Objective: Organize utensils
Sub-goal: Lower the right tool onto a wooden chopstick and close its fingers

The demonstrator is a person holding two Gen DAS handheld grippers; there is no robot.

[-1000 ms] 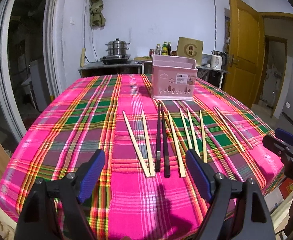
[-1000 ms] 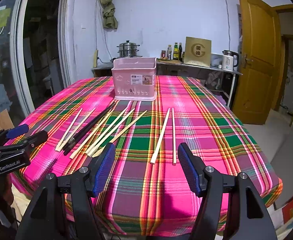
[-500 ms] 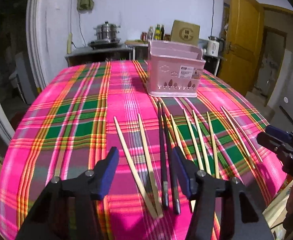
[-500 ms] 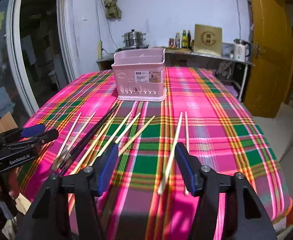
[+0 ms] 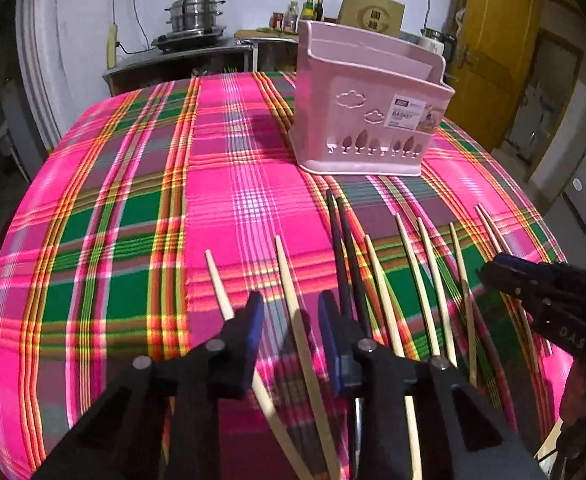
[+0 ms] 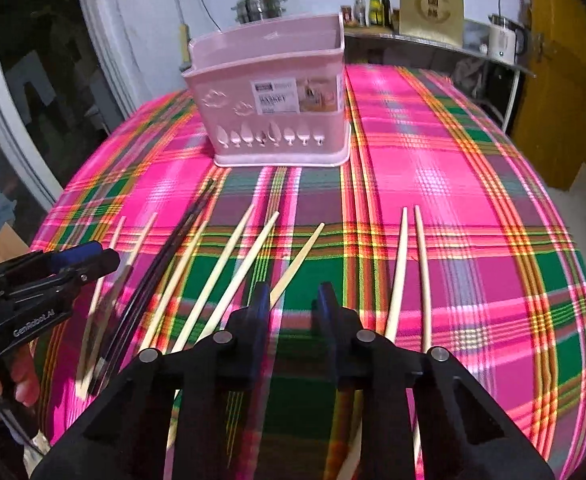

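Left gripper (image 5: 289, 308), jaws just closing, straddles a pale wooden chopstick (image 5: 293, 300) without pinching it; right gripper (image 6: 293, 298), also narrowing, hovers over bare plaid cloth (image 6: 433, 152) holding nothing. Slim sticks (image 6: 229, 272) and a black pair (image 5: 341, 248) lie before the pink plastic basket (image 5: 369, 120), labelled "BASKET". Handles disappear under the grippers.

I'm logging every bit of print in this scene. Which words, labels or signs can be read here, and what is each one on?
"BASKET": sticker on the pink basket; its smaller print is too small to read.
"GenRobot.AI": side of the left tongs.
"DAS": side of the right tongs; any further letters are cut off.
Emblem on the brown box: characters too blurred to read.
Bottle labels: too small to read.
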